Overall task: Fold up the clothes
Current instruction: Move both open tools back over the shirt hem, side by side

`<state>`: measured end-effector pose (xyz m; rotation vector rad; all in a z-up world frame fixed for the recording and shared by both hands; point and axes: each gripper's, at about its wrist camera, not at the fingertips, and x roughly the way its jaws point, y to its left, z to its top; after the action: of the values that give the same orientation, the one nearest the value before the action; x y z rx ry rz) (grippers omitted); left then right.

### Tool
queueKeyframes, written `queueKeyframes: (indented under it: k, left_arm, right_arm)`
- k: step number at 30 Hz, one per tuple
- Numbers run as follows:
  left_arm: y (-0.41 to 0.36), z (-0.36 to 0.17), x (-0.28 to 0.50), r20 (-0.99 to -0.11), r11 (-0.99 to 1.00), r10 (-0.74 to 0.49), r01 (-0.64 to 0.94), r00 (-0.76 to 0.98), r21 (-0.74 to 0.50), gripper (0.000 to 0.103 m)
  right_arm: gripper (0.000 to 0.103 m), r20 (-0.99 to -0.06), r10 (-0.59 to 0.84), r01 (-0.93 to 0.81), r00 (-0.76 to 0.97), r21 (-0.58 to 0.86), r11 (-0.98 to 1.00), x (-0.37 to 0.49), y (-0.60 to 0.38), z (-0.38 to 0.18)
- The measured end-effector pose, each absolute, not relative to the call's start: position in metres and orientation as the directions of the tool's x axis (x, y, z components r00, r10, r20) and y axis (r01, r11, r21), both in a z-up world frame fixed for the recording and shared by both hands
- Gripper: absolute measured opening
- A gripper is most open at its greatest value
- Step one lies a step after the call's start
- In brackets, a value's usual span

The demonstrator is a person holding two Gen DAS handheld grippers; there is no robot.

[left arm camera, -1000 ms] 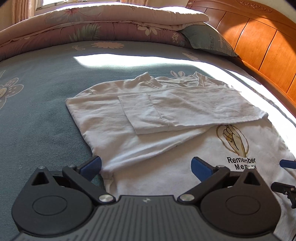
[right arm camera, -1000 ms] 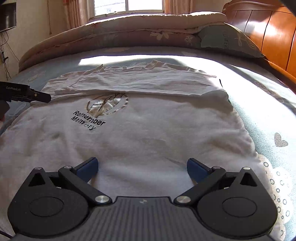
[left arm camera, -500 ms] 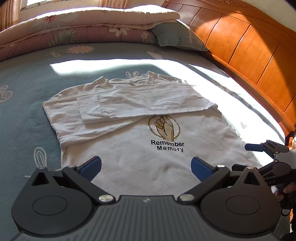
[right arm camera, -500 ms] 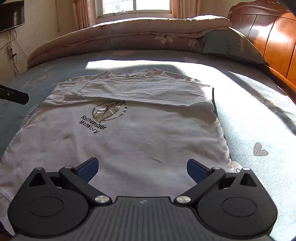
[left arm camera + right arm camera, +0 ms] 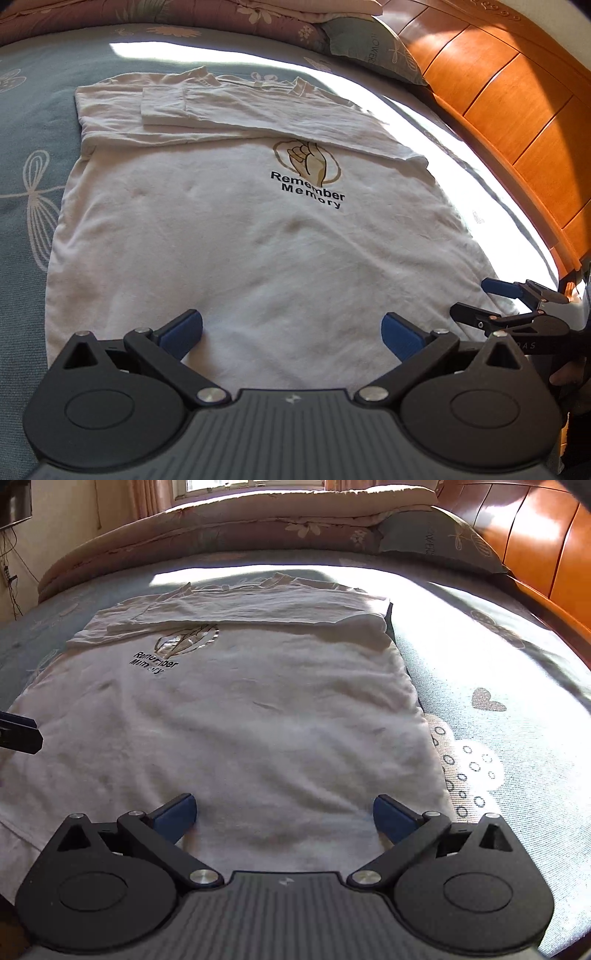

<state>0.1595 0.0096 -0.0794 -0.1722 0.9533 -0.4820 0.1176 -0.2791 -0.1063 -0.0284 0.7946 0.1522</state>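
A white long-sleeved shirt point(image 5: 240, 229) point(image 5: 236, 716) printed "Remember Memory" lies flat on the bed, front up, both sleeves folded across the chest. My left gripper point(image 5: 291, 332) is open, just above the shirt's bottom hem near its left side. My right gripper point(image 5: 284, 810) is open too, over the hem near the shirt's right side. The right gripper point(image 5: 476, 301) also shows at the right edge of the left wrist view, a hand behind it. One tip of the left gripper point(image 5: 18, 731) pokes in at the left of the right wrist view.
The bed has a blue-grey patterned sheet point(image 5: 498, 686). A rolled quilt point(image 5: 240, 520) and a pillow point(image 5: 373, 48) lie at the far end. An orange wooden headboard point(image 5: 517, 103) runs along the right side. A bright sun patch crosses the bed.
Both grippers have drawn back from the shirt's chest toward its bottom hem and moved lower. The left one swung right, bringing the right gripper into its view. The shirt has not moved.
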Motion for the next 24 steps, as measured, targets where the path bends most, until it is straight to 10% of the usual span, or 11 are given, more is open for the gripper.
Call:
queueKeyframes:
  k: [17,24]
  left_arm:
    - [-0.008,-0.087,0.142,-0.74,0.905,-0.401,0.361,0.54,-0.227,0.102]
    - [0.001,-0.087,0.146,-0.717,0.892,-0.443,0.341,0.538,-0.296,0.102]
  right_arm:
    - [0.103,-0.682,0.106,-0.109,0.724,0.039,0.993,0.113,-0.284,-0.107]
    - [0.103,-0.59,0.391,-0.184,0.706,0.38,0.906,0.159,-0.299,-0.077]
